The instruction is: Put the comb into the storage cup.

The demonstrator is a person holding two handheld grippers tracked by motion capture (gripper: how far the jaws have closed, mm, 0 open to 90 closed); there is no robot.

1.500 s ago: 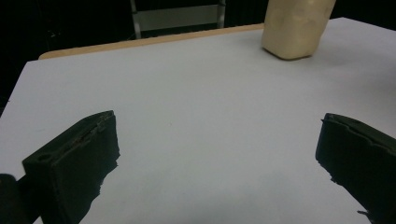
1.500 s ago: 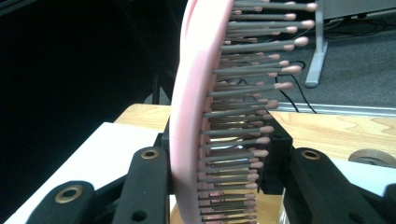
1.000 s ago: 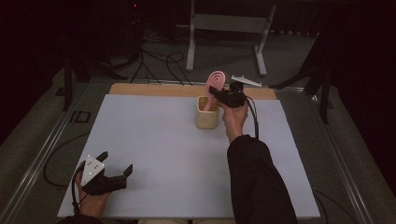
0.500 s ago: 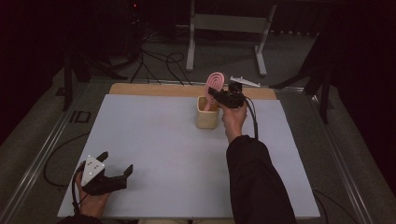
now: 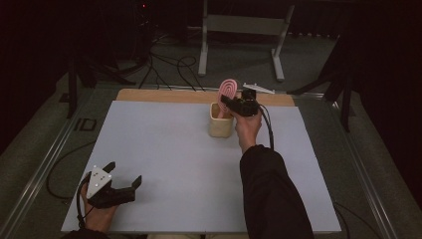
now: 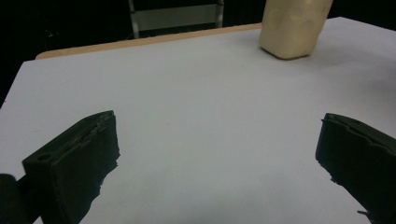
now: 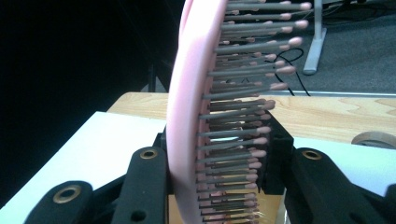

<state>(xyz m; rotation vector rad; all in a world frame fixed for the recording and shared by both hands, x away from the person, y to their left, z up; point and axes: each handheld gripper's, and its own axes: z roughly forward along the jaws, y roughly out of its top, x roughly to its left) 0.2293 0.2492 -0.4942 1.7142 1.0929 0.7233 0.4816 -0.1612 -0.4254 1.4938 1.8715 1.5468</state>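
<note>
No legible text, label, brand, number or sign on any surface in these views

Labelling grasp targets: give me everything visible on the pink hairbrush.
The pink oval plastic hairbrush stands roughly upright with its handle end down in the cream-coloured, squarish holder cup at the far middle of the white table. Its head carries rows of grey bristles with pink ball tips, seen edge-on in the right gripper view. The right gripper has its jaws shut on the head, back and bristle side.

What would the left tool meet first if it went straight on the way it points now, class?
Probably nothing soon: the left tool is open over bare white table. The beige cup stands right of its line, though depth is unclear.
</note>
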